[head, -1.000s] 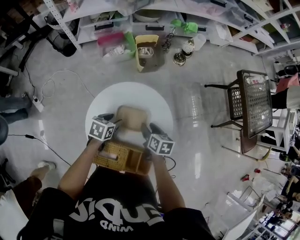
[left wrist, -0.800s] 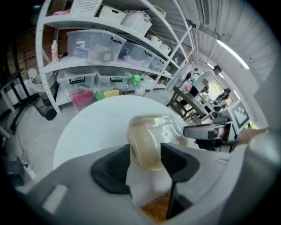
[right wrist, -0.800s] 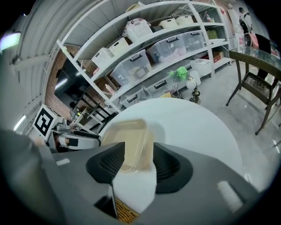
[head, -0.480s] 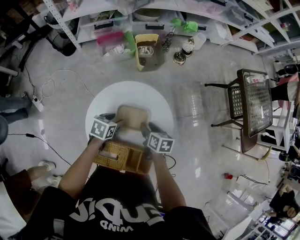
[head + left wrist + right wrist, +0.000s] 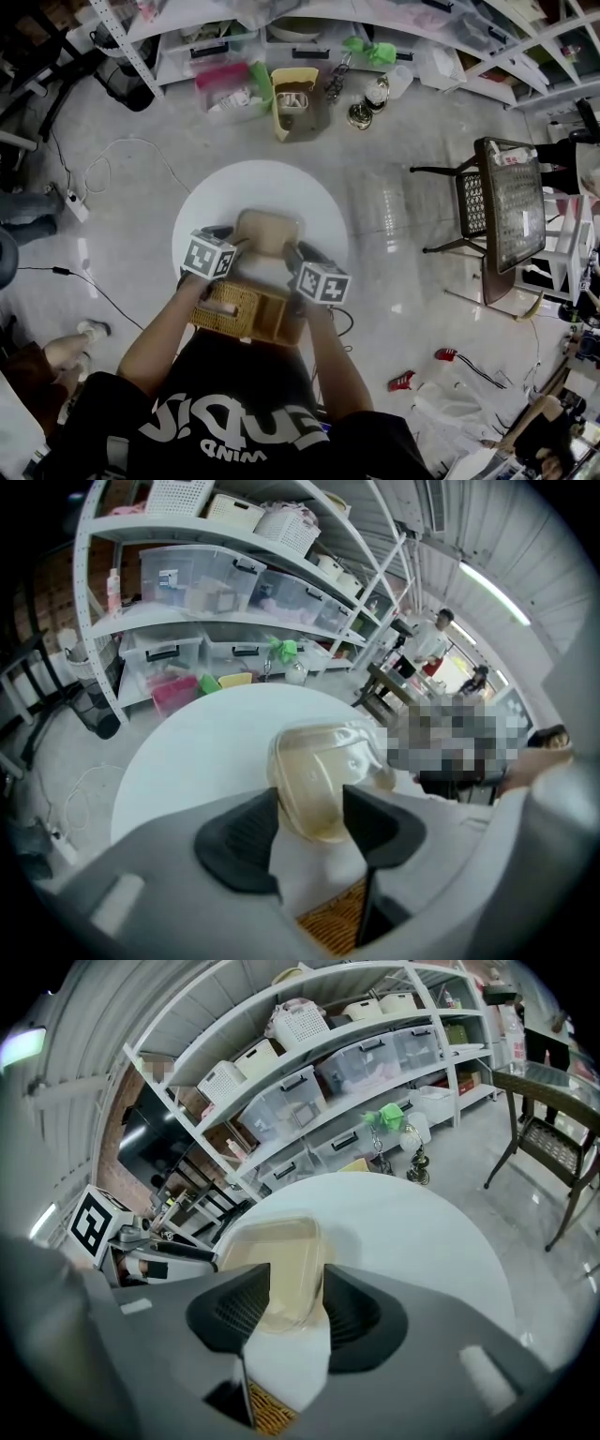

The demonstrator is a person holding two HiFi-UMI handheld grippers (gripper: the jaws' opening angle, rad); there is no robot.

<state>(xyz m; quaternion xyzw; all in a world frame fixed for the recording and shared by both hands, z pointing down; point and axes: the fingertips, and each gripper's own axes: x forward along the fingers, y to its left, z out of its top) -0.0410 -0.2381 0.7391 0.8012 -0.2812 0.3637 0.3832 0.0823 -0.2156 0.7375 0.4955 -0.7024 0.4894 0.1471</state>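
Two clamps logged | left gripper (image 5: 309, 804) and right gripper (image 5: 293, 1279) are closed on the clear tan container (image 5: 267, 234), frame centre, over the white desk (image 5: 253, 186) | wicker basket (image 5: 239, 315) is seen just below.

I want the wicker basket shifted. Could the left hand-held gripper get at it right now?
Probably not: the left hand-held gripper is shut on the clear container, shared with the right hand-held gripper. The wicker basket sits close, just behind its jaws, with nothing else between.

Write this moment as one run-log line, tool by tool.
left tool: shut on plastic container | right tool: shut on same container | container: over white table | wicker basket: at table's near edge
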